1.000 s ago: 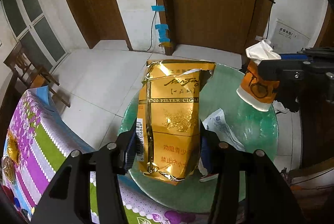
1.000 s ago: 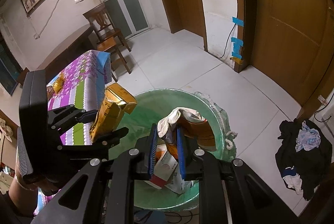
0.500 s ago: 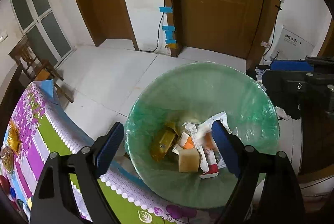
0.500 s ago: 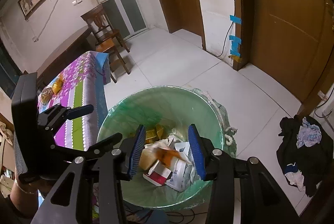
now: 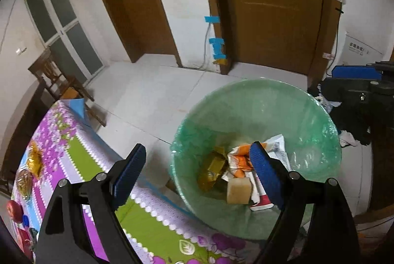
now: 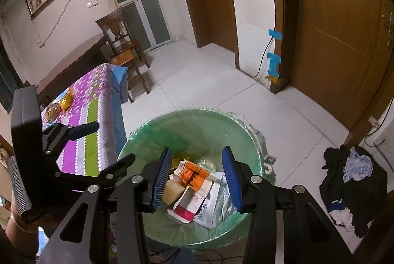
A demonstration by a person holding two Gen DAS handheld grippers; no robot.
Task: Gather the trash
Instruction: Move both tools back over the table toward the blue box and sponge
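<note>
A bin lined with a green bag (image 5: 320, 116) stands on the floor beside the table; it also shows in the right wrist view (image 6: 172, 121). Inside lie a gold cigarette packet (image 5: 214, 170), an orange paper cup (image 6: 197, 171) and other wrappers. My left gripper (image 5: 197, 170) is open and empty, above the bin's near-left rim. My right gripper (image 6: 197, 177) is open and empty, directly above the bin. The left gripper (image 6: 81, 143) shows at the left of the right wrist view.
A table with a purple and green flowered cloth (image 5: 73, 153) holds snack packets (image 5: 34, 163) and a red apple (image 5: 13, 211). A wooden chair (image 6: 123, 47) stands beyond it. Dark clothes (image 6: 354, 180) lie on the floor by the brown door (image 5: 275, 5).
Both grippers opened and dropped their loads into the bin: the gold cigarette packet from the left, the orange cup from the right. The left view has shifted left toward the table.
</note>
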